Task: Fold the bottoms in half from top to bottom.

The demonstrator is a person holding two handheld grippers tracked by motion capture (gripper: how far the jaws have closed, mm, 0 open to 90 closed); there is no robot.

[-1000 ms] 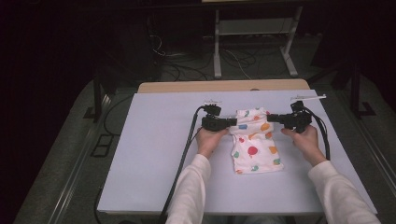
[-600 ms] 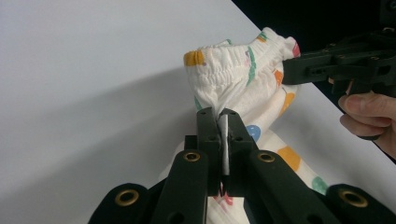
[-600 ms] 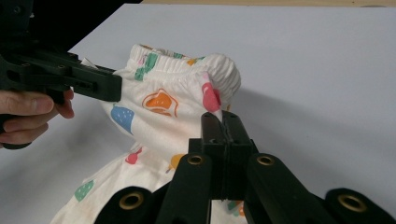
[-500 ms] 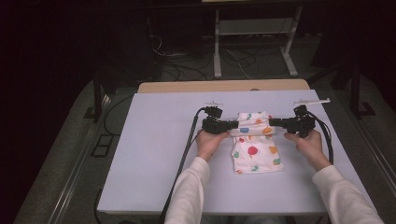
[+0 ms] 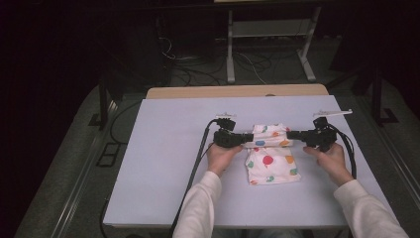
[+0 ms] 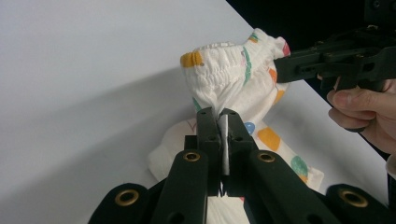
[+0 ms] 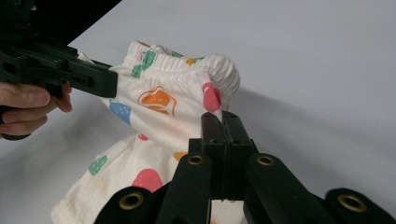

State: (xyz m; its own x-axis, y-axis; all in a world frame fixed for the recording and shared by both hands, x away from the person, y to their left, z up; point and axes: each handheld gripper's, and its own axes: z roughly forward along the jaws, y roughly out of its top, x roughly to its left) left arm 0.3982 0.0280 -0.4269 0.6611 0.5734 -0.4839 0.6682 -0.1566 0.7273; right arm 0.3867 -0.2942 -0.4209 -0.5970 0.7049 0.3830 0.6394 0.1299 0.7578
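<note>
While both grippers pinch the cloth [image 5: 270,153] at its far end, the risks all come from how little fabric each one holds. The left gripper [image 5: 243,139] is clamped tight on a thin fold at the cloth's left side, and in the left gripper view only a sliver of white shows between its jaws. The right gripper [image 5: 291,135] is clenched on the opposite side, biting just under the elastic hem. Between them the far part of the cloth is lifted and bunched, while the near part lies flat on the table [image 5: 163,148], at mid-table a little right of centre.

A sideways pull that is too sharp could drag the thin fold out of one grip – the left looks the weaker hold (its bite sits at the very tips). Should one side slip, the cloth would swing from the other gripper and flop down crooked, so any fold in hand would come out skewed.

Uneven hands are the other hazard. If one rises or travels ahead of the other, the hem twists and the layers bunch rather than lie flat. The near part, resting loose on the smooth table, may also slide along with the pull – nothing pins it down.
</note>
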